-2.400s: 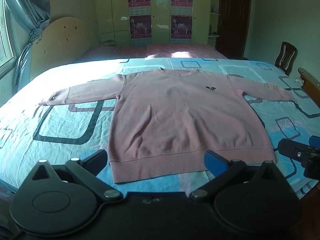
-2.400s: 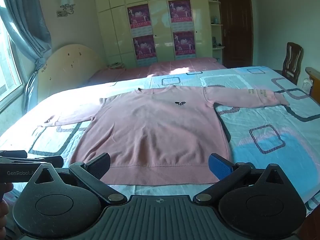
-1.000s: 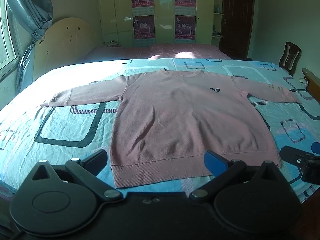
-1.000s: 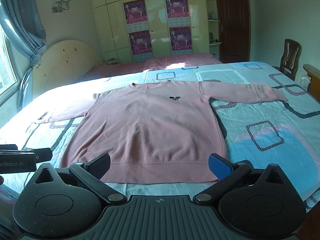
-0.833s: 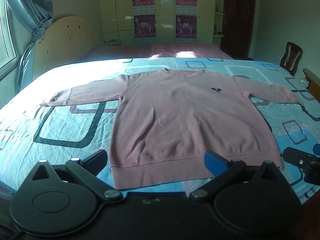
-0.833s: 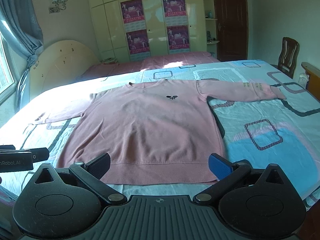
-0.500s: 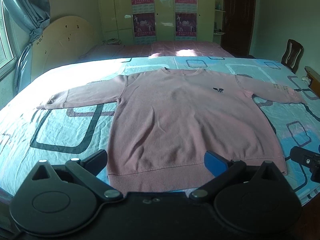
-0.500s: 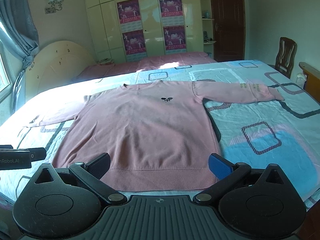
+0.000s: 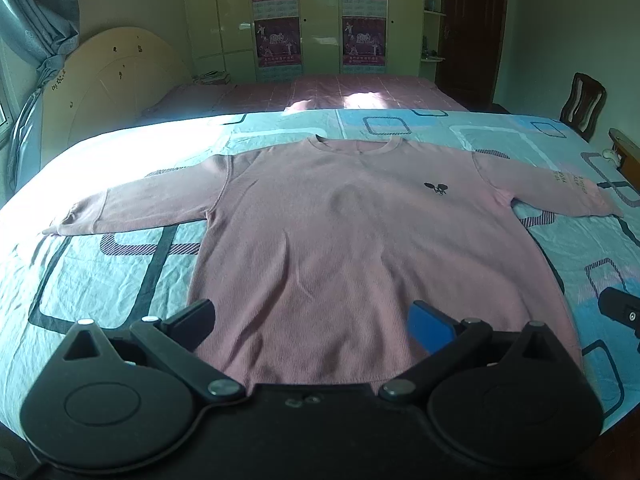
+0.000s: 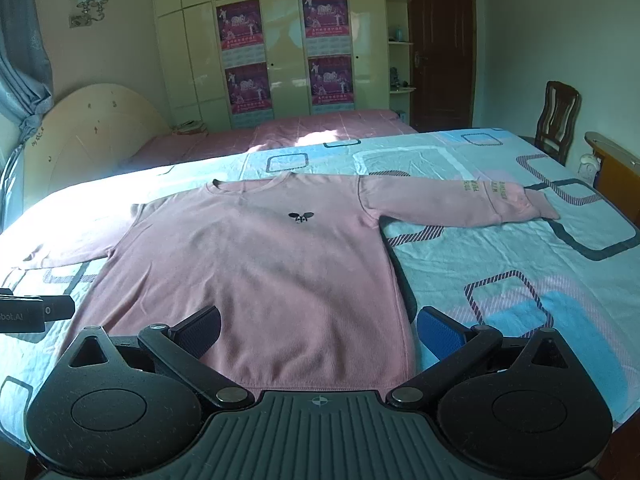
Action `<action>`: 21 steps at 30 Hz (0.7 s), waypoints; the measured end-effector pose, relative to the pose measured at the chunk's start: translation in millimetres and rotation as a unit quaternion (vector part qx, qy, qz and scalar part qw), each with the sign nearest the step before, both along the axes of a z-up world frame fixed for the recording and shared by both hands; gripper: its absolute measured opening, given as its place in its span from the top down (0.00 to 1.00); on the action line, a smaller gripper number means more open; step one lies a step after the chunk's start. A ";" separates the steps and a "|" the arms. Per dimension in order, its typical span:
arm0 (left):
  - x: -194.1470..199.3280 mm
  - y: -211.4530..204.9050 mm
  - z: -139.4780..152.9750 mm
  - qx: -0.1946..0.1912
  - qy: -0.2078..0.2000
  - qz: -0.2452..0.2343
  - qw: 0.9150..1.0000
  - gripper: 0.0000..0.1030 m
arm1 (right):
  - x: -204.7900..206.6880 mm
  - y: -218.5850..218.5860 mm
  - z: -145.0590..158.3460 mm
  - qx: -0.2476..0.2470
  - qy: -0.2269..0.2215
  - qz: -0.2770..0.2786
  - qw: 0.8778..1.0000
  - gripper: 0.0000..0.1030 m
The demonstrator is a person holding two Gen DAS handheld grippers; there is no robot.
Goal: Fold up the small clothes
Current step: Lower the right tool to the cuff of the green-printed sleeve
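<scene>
A pink long-sleeved sweatshirt lies flat and face up on the bed, both sleeves spread out sideways, a small dark logo on its chest. My left gripper is open, hovering over the hem near the garment's lower middle. My right gripper is open too, above the hem's right corner; its blue pad is over the sheet beside the hem. Neither holds anything. In the right wrist view the left gripper's body shows at the left edge.
The bed has a light blue sheet with dark rounded squares. Behind it lies a second bed with a pink cover. A wooden chair and wooden furniture stand at the right, and a wardrobe with posters fills the back wall.
Both grippers have moved forward and lower toward the sweatshirt's hem, which now reaches under their fingers. The sweatshirt has not moved. Both stay open.
</scene>
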State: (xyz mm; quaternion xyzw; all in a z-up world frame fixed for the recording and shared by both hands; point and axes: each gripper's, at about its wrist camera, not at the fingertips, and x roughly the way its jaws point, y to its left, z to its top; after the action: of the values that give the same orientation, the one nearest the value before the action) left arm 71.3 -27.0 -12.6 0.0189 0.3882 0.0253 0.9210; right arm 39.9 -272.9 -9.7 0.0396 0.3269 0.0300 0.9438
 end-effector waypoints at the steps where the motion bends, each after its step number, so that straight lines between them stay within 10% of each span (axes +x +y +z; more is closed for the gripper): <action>1: 6.2 -1.0 -1.7 -0.001 0.002 -0.001 1.000 0.00 | 4.8 -2.0 -0.3 0.000 0.000 -0.002 1.000 0.00; 21: 137.3 -39.7 -29.4 0.010 0.010 0.009 1.000 0.00 | 159.5 -104.9 -39.2 0.053 0.044 -0.068 0.995 0.00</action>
State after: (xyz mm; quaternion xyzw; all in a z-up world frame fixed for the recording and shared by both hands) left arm 208.6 -66.7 -42.0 0.0245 0.3977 0.0372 0.9164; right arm 199.4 -377.8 -48.8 0.1127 0.3622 -0.0190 0.9251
